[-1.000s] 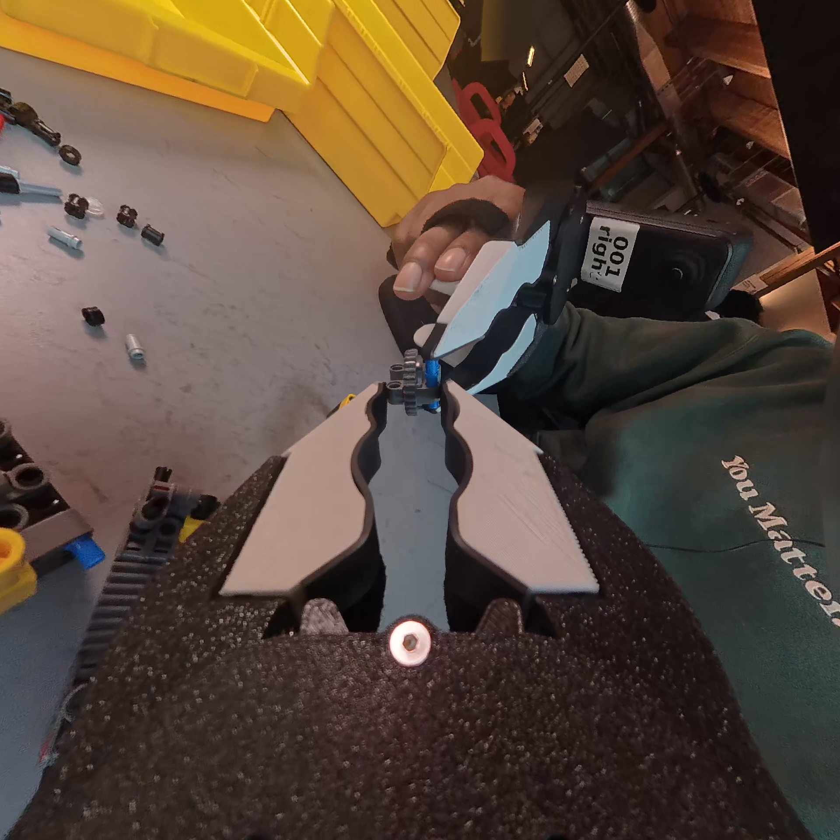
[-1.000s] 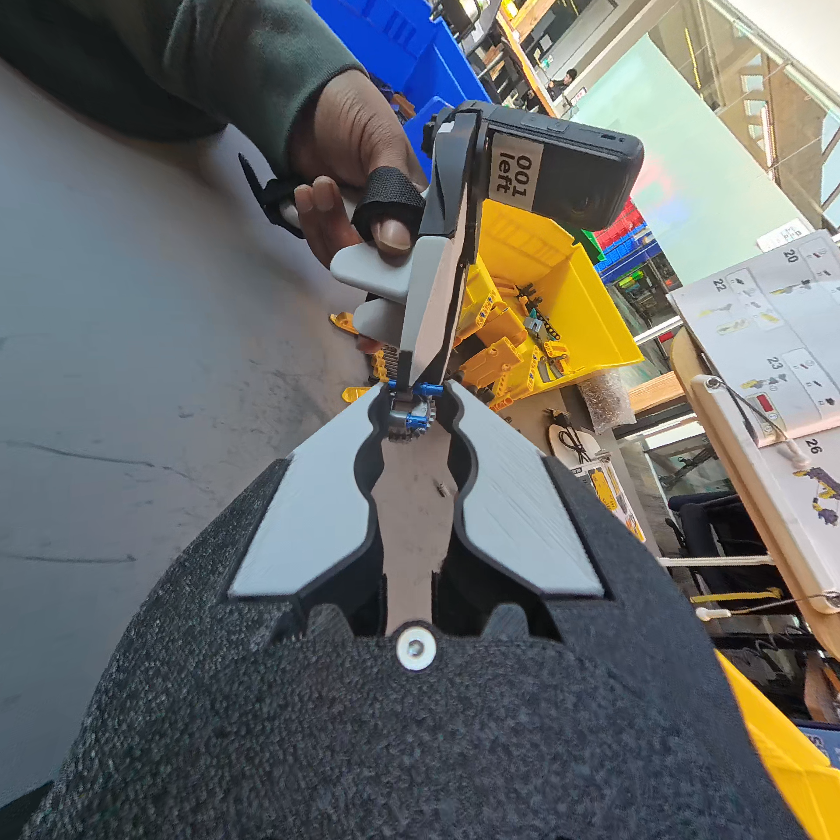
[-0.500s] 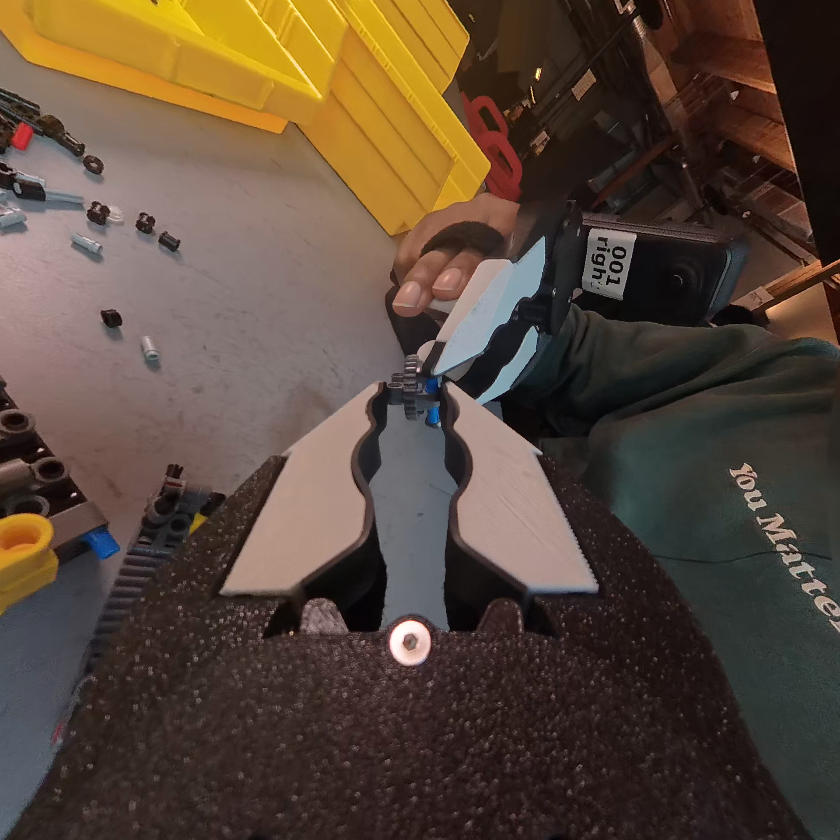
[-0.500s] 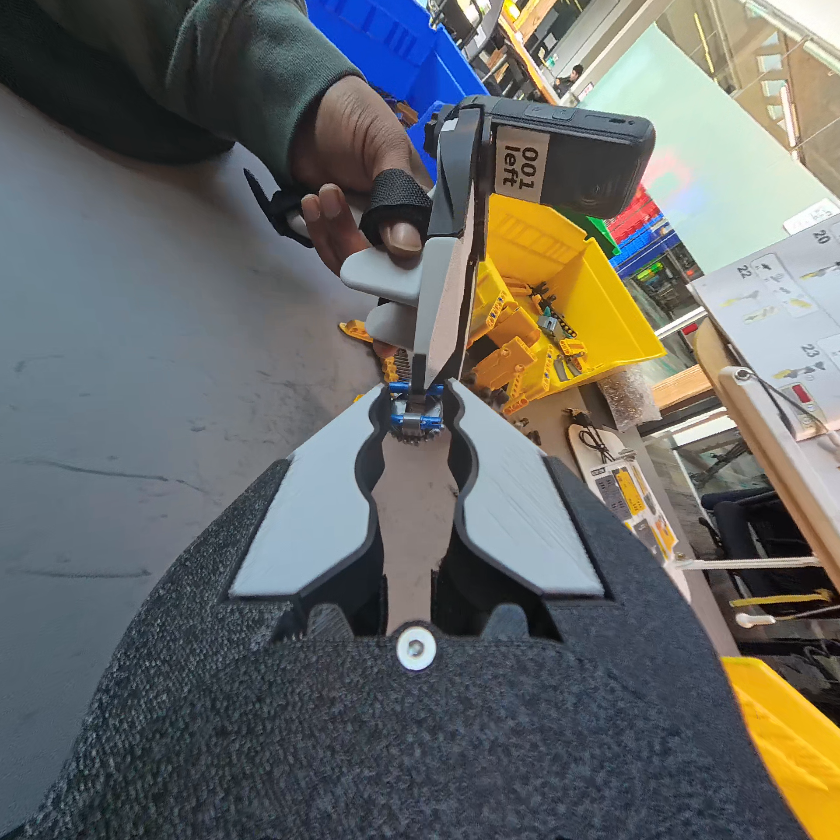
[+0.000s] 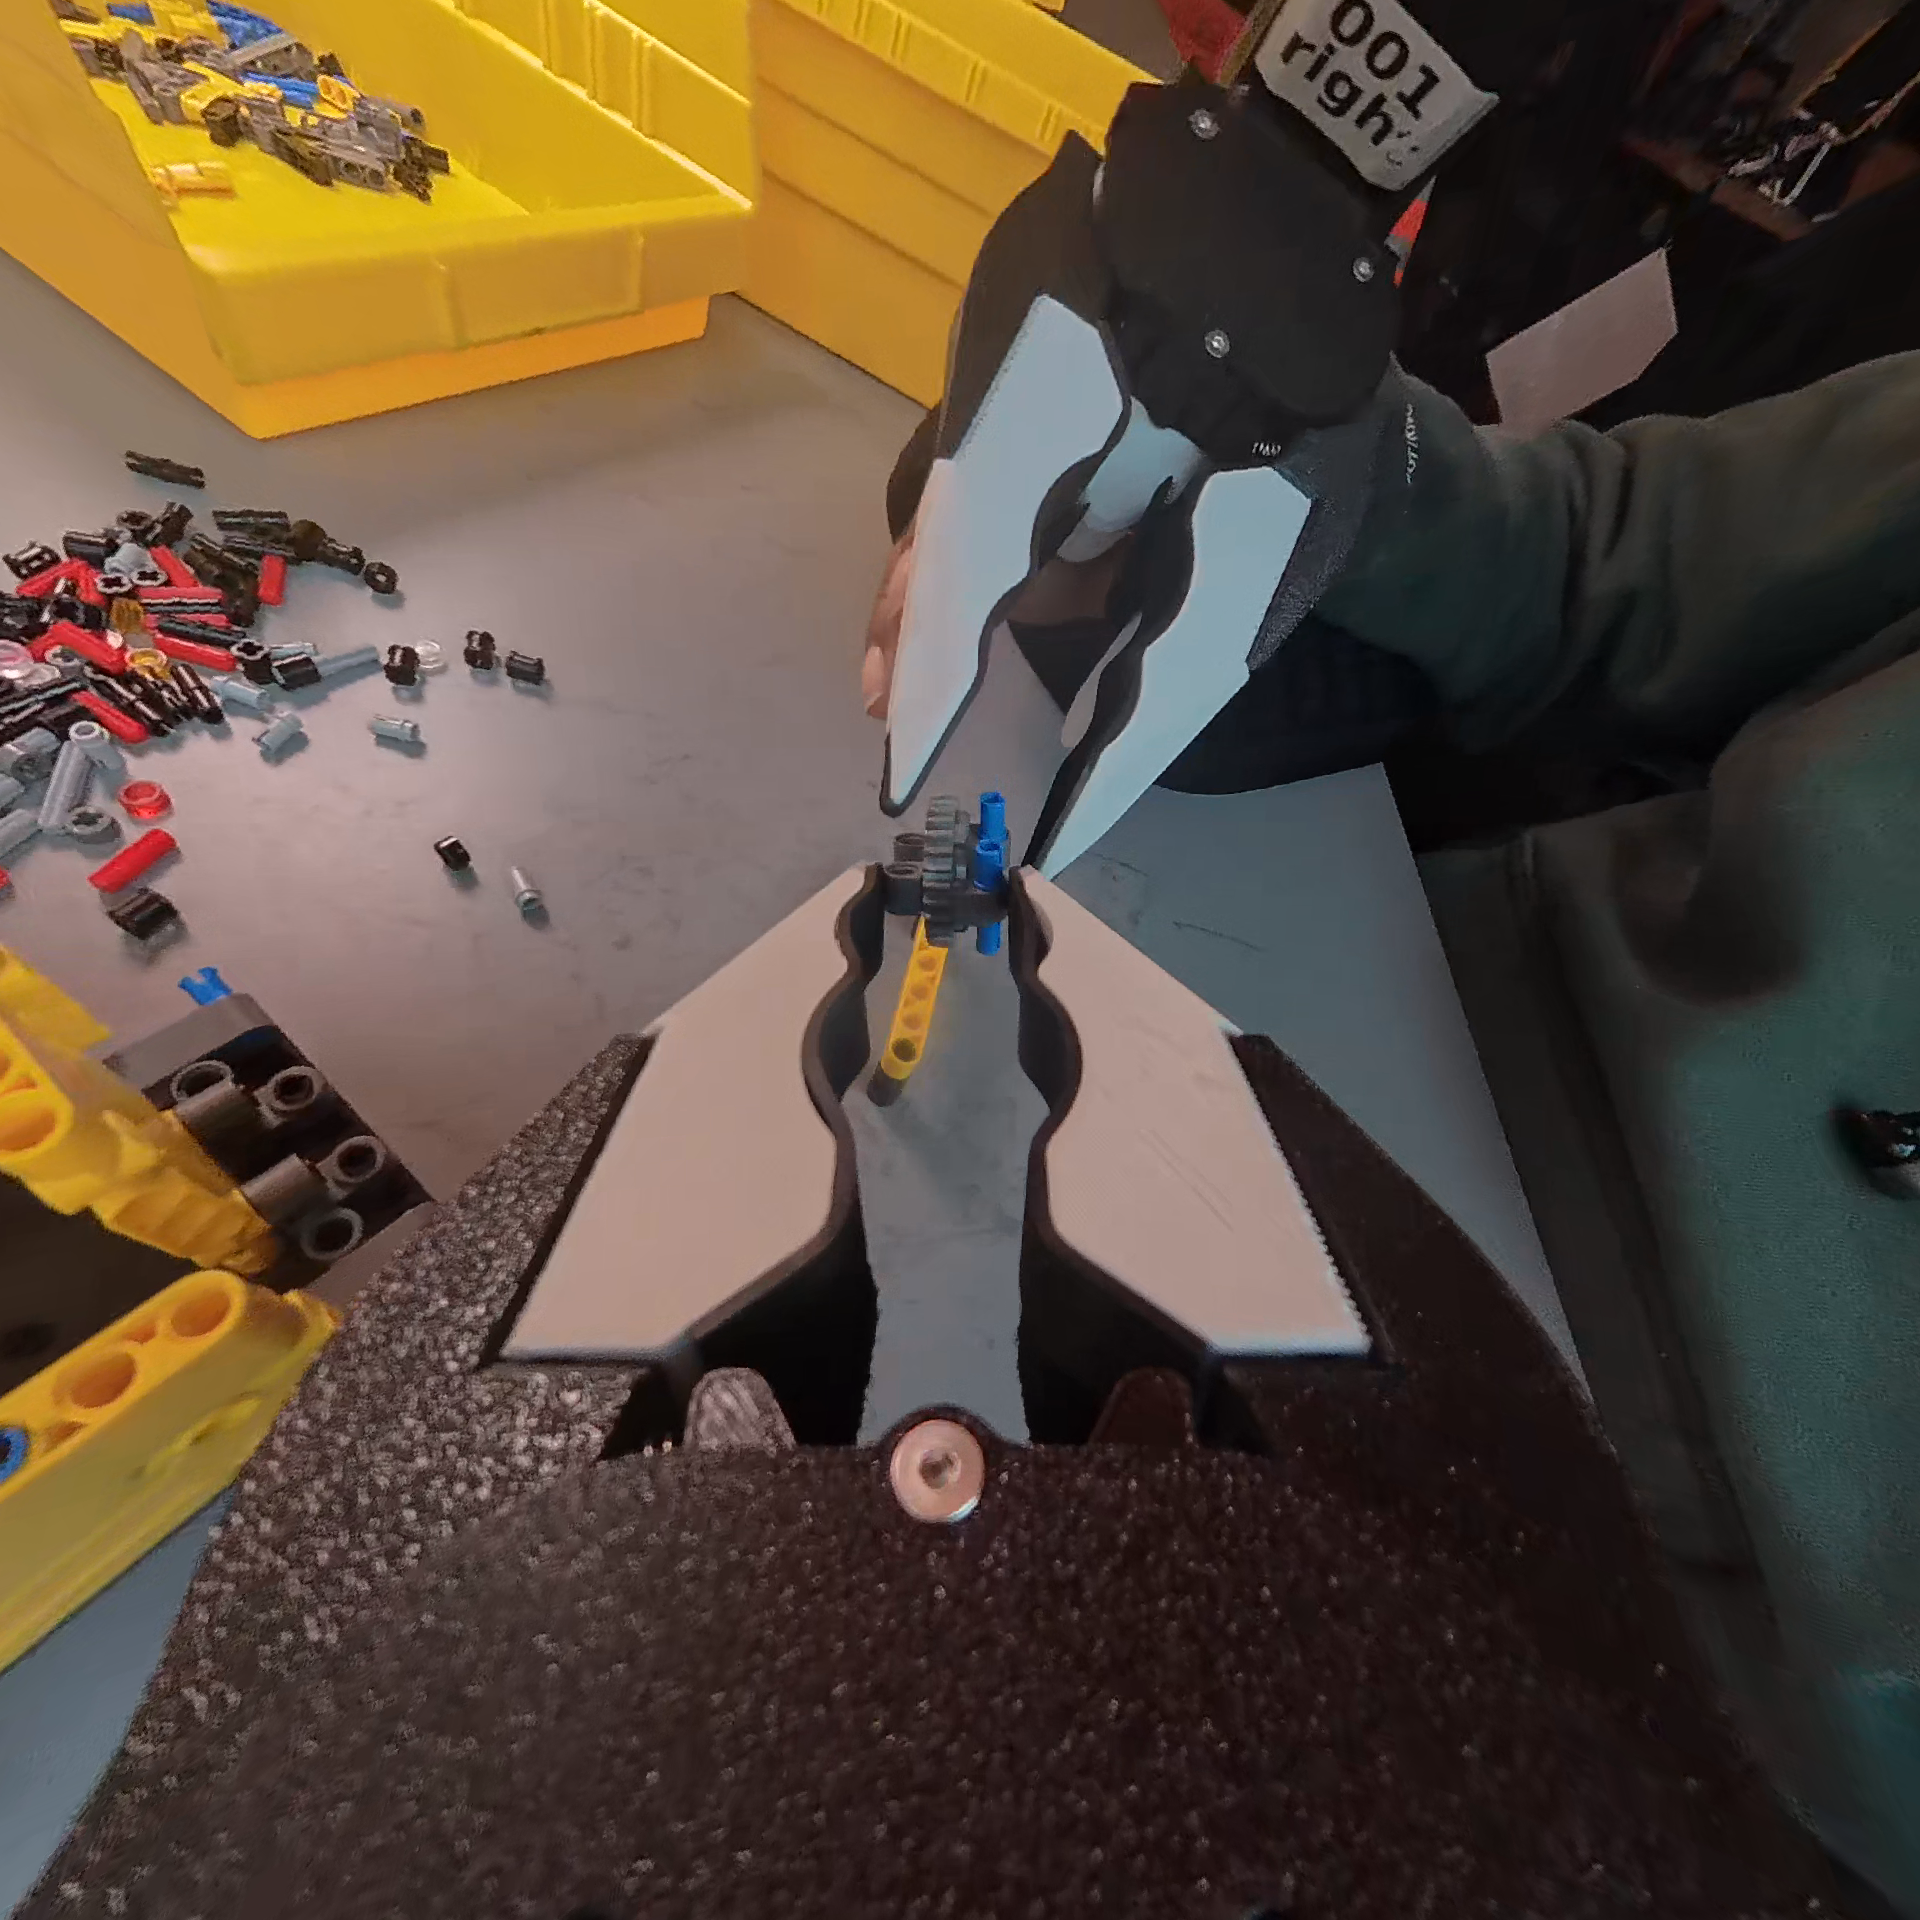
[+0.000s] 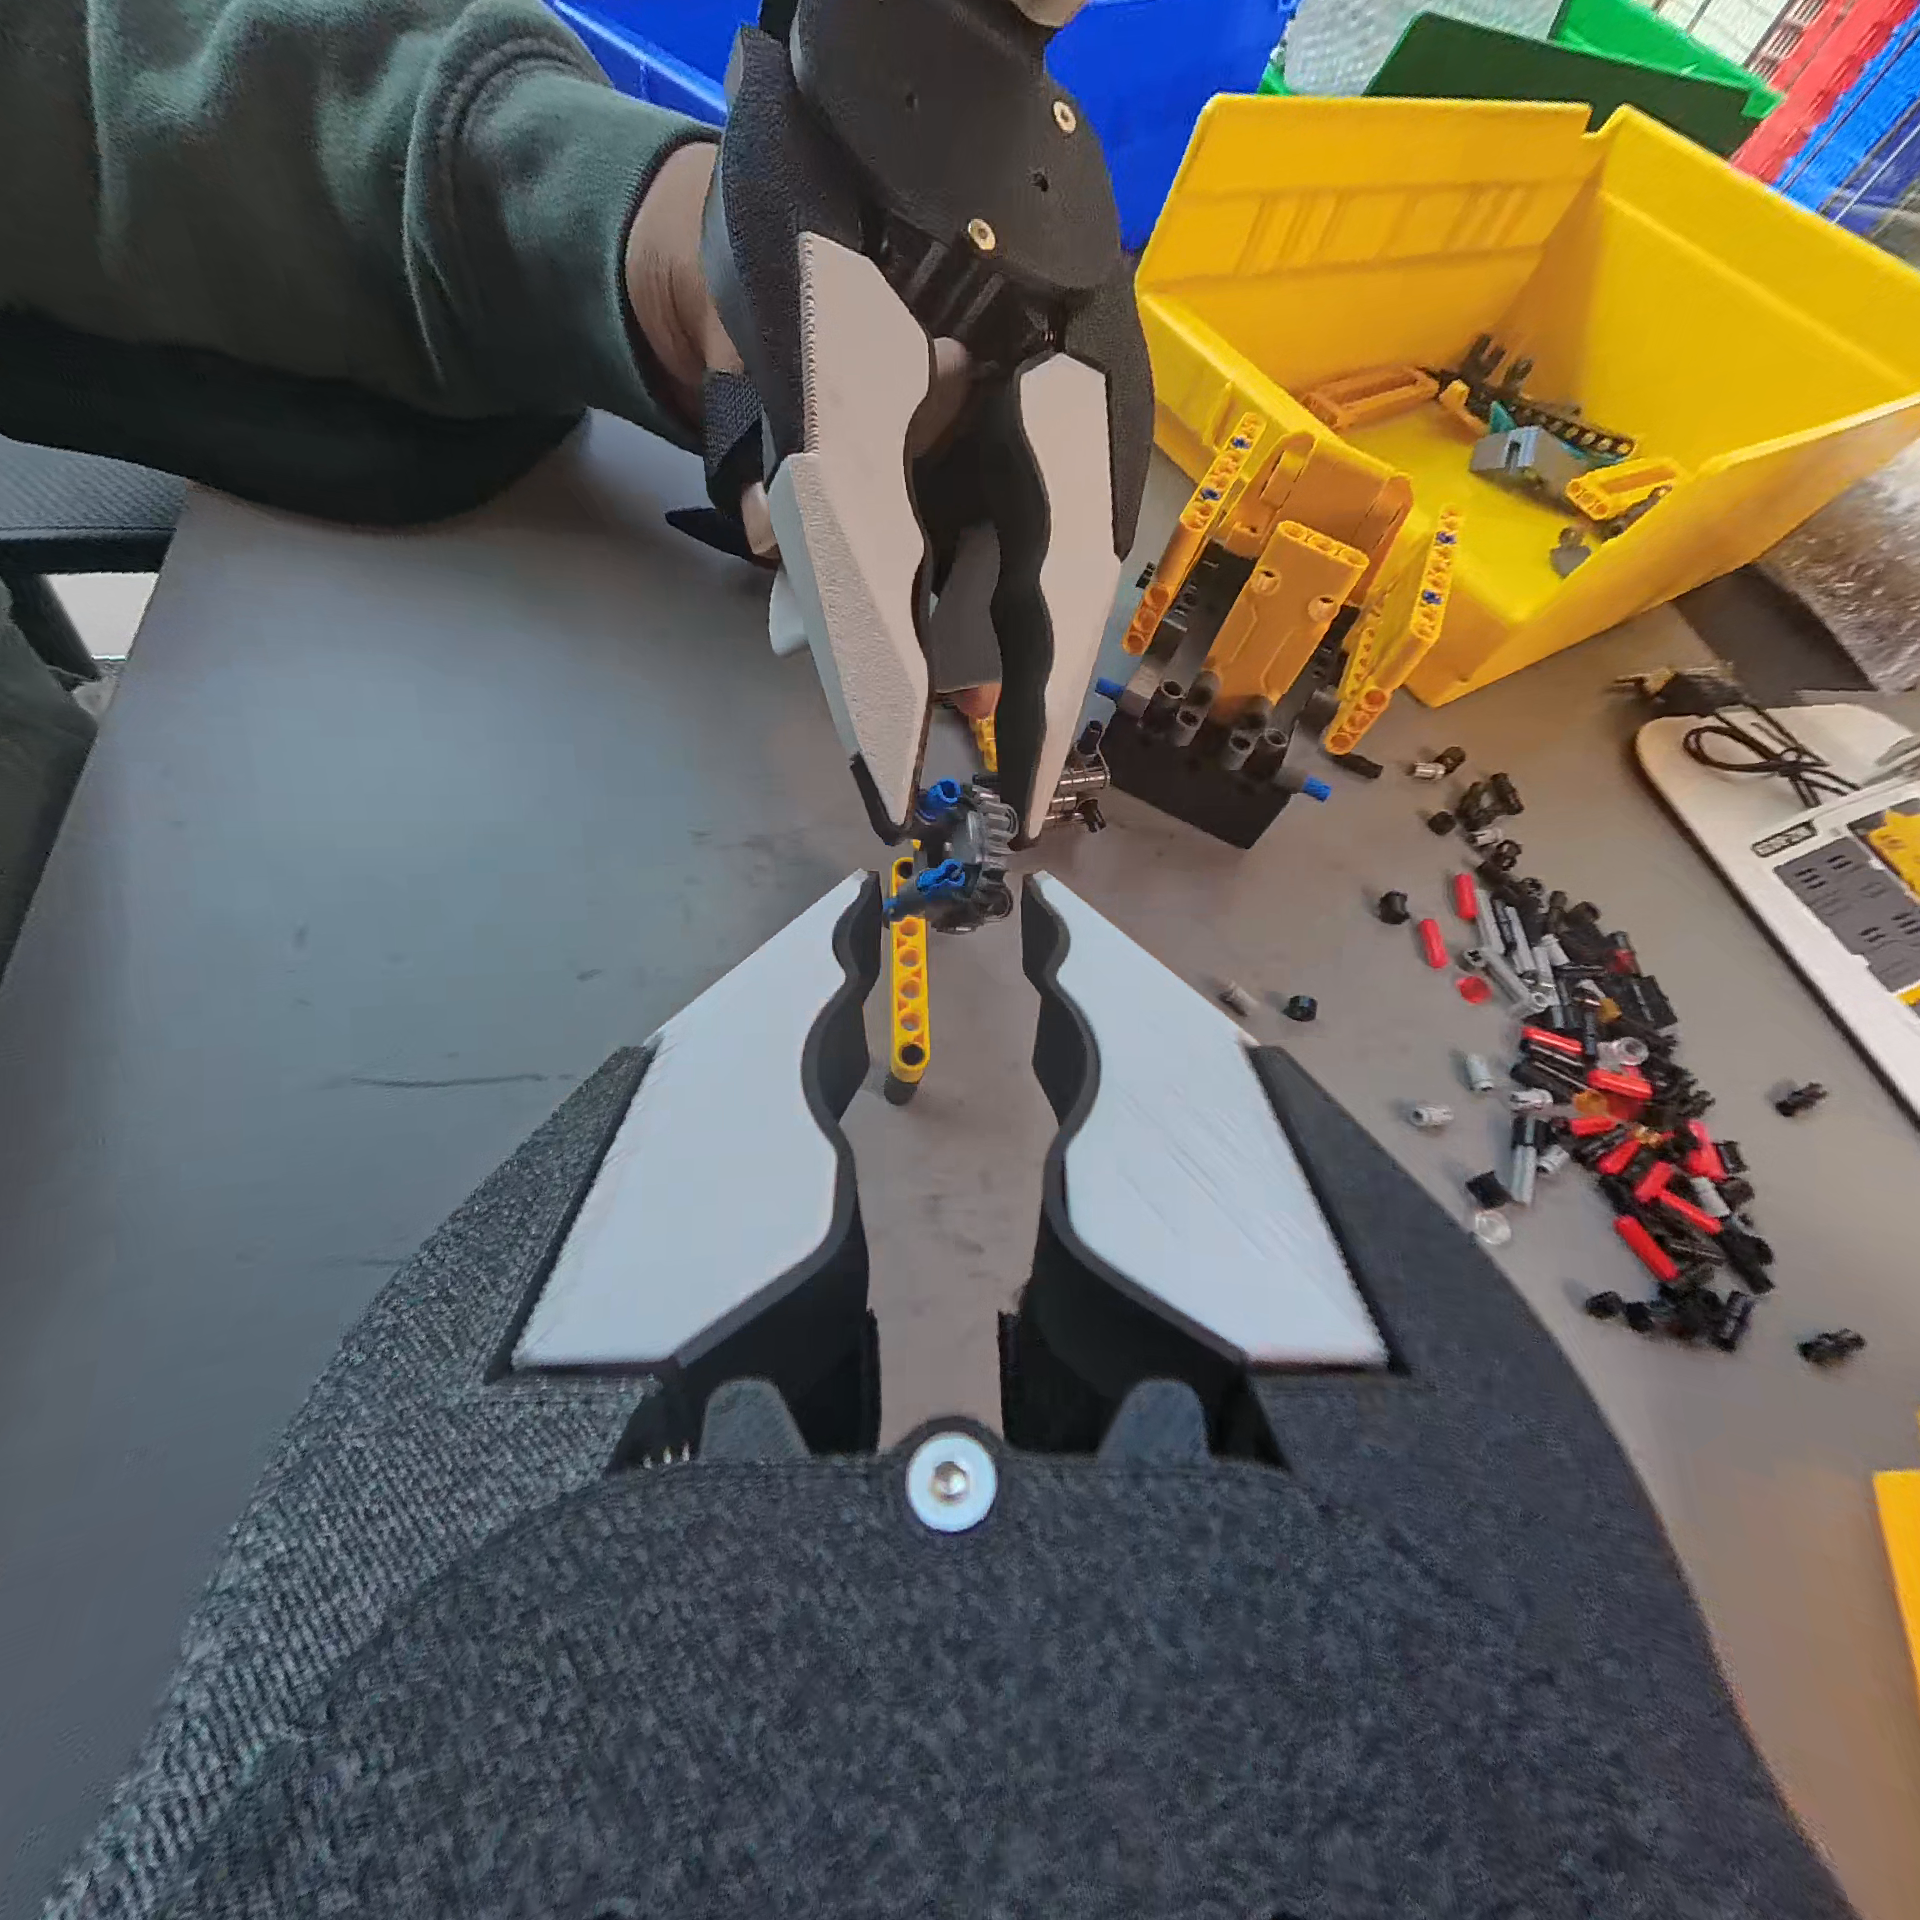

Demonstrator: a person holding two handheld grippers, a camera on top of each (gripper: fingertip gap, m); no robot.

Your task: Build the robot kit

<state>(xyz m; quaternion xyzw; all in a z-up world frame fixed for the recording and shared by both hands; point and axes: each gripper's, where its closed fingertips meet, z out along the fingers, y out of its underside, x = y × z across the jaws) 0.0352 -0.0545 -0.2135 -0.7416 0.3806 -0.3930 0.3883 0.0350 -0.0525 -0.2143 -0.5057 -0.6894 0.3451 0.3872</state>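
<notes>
A grey table (image 5: 665, 582) fills both views, with yellow bins (image 5: 436, 260) in the upper left of the left wrist view and a heap of small red, black and grey pins (image 5: 114, 665) at mid left. At the centre of that view, a small gear assembly (image 5: 948, 868) with blue pins and a hanging yellow beam (image 5: 912, 1003) is pinched between the tips of the left gripper (image 5: 943, 883). Just above it, the right gripper (image 6: 945, 894) is seen spread apart, its tips beside the assembly, nothing being gripped. A partly built yellow model (image 6: 1278, 613) stands at upper right of the right wrist view.
</notes>
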